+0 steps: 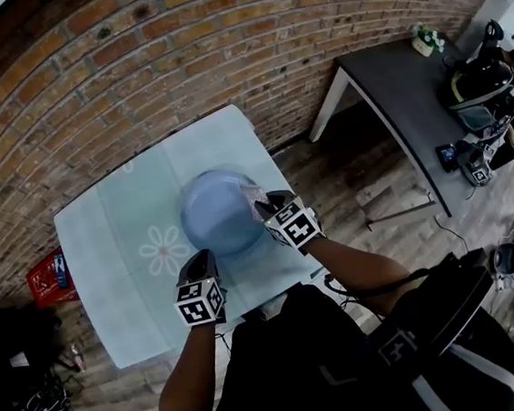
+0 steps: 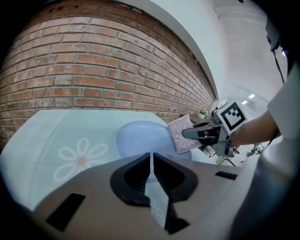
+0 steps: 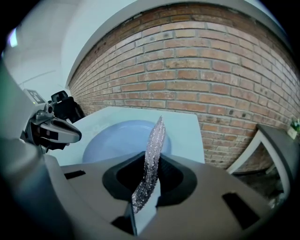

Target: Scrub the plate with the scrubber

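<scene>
— What's the biggest thing in front of you?

— The brick wall (image 1: 178, 62). It runs behind everything. Against it stands my table (image 1: 108, 261), under a pale blue cloth with a white flower (image 1: 164, 249) printed on it. Off to my right, well apart, is a dark table (image 1: 400, 94).

— And the plate?

— The blue plate (image 1: 217, 213) sits near the middle of the cloth, just right of the flower and between my two tongs.

— What are the tongs doing?

— My left gripper (image 2: 151, 158) is at the plate's near rim. Its jaws are pressed almost together, with only a sliver of light between them. I cannot tell whether that rim is pinched in there. My right gripper (image 3: 152, 161) is over the plate's right side, and its jaws are clamped on the scrubber (image 2: 180, 133).

— How is the scrubber held?

— It is a thin, glittery silver pad. It stands edge-on between the jaws, and its free end reaches out over the plate.
</scene>
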Demonstrator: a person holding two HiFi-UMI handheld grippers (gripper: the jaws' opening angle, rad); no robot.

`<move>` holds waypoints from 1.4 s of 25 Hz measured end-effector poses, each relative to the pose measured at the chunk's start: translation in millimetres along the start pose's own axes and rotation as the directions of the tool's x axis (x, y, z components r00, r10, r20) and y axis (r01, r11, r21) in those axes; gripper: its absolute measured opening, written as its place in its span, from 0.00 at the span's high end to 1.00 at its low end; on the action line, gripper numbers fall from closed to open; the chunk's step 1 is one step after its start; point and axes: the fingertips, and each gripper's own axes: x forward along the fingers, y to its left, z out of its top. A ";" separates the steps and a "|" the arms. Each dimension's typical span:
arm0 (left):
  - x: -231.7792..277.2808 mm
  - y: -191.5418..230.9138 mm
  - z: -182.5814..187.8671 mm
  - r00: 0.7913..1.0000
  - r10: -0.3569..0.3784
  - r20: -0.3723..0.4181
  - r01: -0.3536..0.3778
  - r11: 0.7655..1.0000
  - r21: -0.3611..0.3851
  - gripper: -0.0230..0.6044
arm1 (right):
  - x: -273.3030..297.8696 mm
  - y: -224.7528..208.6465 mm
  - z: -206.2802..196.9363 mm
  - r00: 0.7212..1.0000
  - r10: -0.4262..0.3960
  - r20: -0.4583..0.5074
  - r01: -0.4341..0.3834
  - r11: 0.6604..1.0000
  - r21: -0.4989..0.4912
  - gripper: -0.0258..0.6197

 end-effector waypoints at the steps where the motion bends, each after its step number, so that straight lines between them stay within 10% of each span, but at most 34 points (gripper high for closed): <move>1: -1.5 -0.1 -0.7 1.000 -0.002 0.000 0.002 1.000 0.003 0.91 | -1.5 3.9 -1.3 1.000 0.001 -0.002 -0.001 1.000 0.009 0.85; 20: -26.5 5.0 17.5 0.997 -0.035 0.063 0.034 0.999 0.017 0.91 | -7.1 88.5 -2.7 0.996 0.093 -0.013 -0.092 0.995 0.044 0.85; 35: -9.9 32.3 9.6 0.998 0.057 0.040 -0.055 0.997 -0.052 0.92 | 18.7 15.9 50.9 0.997 -0.054 -0.051 0.049 0.994 -0.098 0.85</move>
